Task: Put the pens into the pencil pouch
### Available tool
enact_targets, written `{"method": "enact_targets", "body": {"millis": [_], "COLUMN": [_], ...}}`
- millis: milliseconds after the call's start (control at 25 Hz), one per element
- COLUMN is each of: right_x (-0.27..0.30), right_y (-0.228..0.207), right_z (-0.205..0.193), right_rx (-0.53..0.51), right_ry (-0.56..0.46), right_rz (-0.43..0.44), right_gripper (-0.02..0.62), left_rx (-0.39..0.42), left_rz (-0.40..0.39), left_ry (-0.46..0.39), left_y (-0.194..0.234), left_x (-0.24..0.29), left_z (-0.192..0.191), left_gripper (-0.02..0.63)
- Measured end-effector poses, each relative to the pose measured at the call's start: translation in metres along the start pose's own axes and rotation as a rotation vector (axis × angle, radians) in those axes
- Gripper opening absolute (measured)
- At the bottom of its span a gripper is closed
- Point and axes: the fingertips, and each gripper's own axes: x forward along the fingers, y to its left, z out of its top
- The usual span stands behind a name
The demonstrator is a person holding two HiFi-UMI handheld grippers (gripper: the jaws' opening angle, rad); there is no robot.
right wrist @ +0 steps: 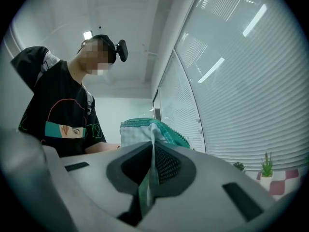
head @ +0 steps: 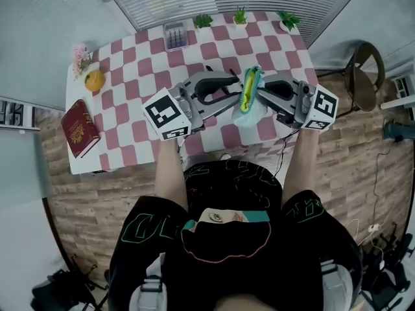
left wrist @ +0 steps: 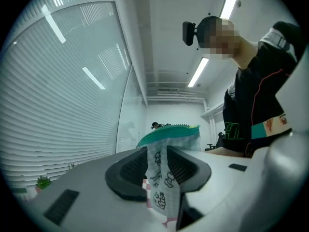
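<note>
The pencil pouch (head: 249,89) hangs above the tabletop (head: 130,76), long axis pointing away from the person, with the left gripper (head: 228,103) and right gripper (head: 267,96) jaws each clamped on one side. The pens, probably those in the clear box (head: 175,35) beyond, lie nearer the left

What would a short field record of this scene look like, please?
held: pouch, over the table, between both grippers
left gripper: jaws shut on pouch
right gripper: jaws shut on pouch
on table: book, orange, clear box, plants
</note>
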Motion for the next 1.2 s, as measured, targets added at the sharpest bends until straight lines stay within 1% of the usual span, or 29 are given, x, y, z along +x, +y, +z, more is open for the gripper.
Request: {"method": "enact_targets", "body": {"millis": [80,200,400,480,520,640,800,960,1200], "right_x": [0.001,0.004,0.014,0.018,0.019,0.021,0.022,0.019,-0.001], "right_y": [0.005,0.011,0.015,0.016,0.015,0.015,0.014,0.013,0.007], "right_z": [-0.002,-0.003,-0.005,-0.006,-0.006,-0.007,-0.01,-0.013,-0.008], "right_rx": [-0.005,-0.012,-0.025,-0.032,-0.032,-0.03,-0.047,-0.034,-0.02], "right_ry": [0.007,0.01,0.047,0.064,0.067,0.069,0.08,0.049,-0.007], "right_rz": [0.023,0.048,0.067,0.068,0.063,0.044,0.017,-0.013,-0.073], "right_gripper": [0.012,0.011,0.011,0.012,0.011,0.012,0.012,0.012,0.012], "left_rx": [-0.004,0.001,0.011,0.02,0.023,0.027,0.027,0.022,0.003], "left_rz": [-0.039,-0.074,-0.089,-0.089,-0.089,-0.075,-0.064,-0.065,-0.036], "left_ry": [-0.018,-0.018,0.0,0.008,0.008,0.011,0.02,0.02,-0.025], "left_y": [-0.007,-0.013,-0.016,-0.016,-0.016,-0.014,-0.012,-0.012,-0.004], "left_x": [0.004,0.008,0.008,0.008,0.007,0.003,0.001,-0.002,-0.012], "left_z": [0.005,0.007,0.005,0.004,0.003,0.003,0.0,-0.004,-0.002], "left_gripper": [0.141,0.147,0.14,0.124,0.109,0.018,0.009,0.003,0.0]}}
